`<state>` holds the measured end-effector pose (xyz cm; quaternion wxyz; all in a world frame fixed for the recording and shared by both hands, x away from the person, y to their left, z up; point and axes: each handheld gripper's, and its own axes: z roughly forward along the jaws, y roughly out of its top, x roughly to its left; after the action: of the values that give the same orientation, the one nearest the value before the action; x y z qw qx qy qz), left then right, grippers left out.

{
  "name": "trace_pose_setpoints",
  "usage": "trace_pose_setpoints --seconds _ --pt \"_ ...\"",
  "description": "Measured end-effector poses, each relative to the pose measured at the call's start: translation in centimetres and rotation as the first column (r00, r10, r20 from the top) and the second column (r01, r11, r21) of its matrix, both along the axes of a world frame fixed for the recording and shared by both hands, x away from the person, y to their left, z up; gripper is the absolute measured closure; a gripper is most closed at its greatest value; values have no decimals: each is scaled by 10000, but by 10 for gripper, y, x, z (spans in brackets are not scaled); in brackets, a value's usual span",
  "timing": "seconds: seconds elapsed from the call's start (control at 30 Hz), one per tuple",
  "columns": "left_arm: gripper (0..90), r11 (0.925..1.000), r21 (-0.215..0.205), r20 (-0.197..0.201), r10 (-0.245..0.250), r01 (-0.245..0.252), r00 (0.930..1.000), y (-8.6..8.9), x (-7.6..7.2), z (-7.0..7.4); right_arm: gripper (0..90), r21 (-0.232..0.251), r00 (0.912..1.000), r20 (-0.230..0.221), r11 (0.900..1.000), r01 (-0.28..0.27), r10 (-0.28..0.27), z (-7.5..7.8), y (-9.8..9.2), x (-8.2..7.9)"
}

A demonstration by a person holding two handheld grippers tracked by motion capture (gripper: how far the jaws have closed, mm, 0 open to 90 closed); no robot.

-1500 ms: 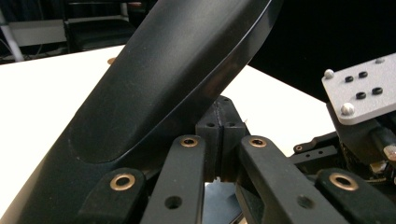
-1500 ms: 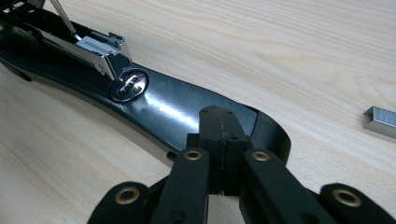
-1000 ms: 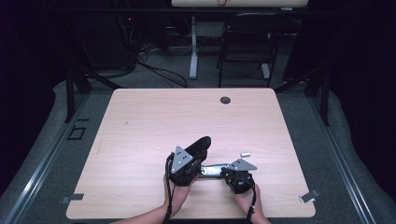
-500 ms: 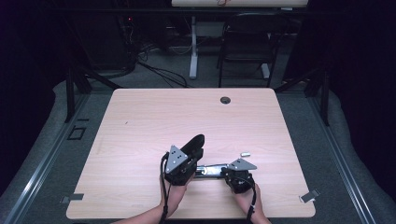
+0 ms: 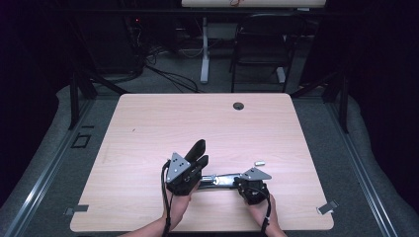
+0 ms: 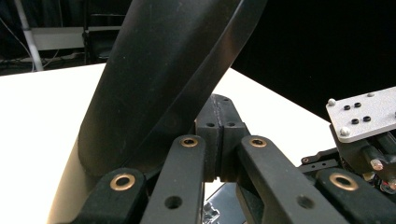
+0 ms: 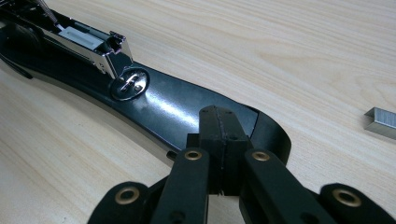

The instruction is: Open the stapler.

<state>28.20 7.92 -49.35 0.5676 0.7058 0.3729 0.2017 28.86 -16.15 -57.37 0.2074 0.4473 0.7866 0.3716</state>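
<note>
A black stapler lies open near the table's front edge. Its metal magazine lies on the black base. The black lid stands tilted up and away. My left gripper is shut with its pads together; the lid leans along the left side of its jaws, not between them. My right gripper is shut too, with its tips resting on the front end of the base. A short strip of staples lies on the wood to the right.
The light wooden table has a round cable hole near its far edge. Behind the table stand a dark chair and a white desk leg among floor cables. Both hands come in from the front edge.
The left gripper and the raised lid have shifted slightly to the left. The right gripper and the stapler's base have stayed where they were.
</note>
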Motion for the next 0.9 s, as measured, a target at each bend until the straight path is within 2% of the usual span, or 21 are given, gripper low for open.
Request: trace_pose_setpoints --seconds 0.9 --pt "900 10000 30 -18 59 -59 10000 21 0 7 900 -33 10000 -6 10000 -38 38 0 0 0"
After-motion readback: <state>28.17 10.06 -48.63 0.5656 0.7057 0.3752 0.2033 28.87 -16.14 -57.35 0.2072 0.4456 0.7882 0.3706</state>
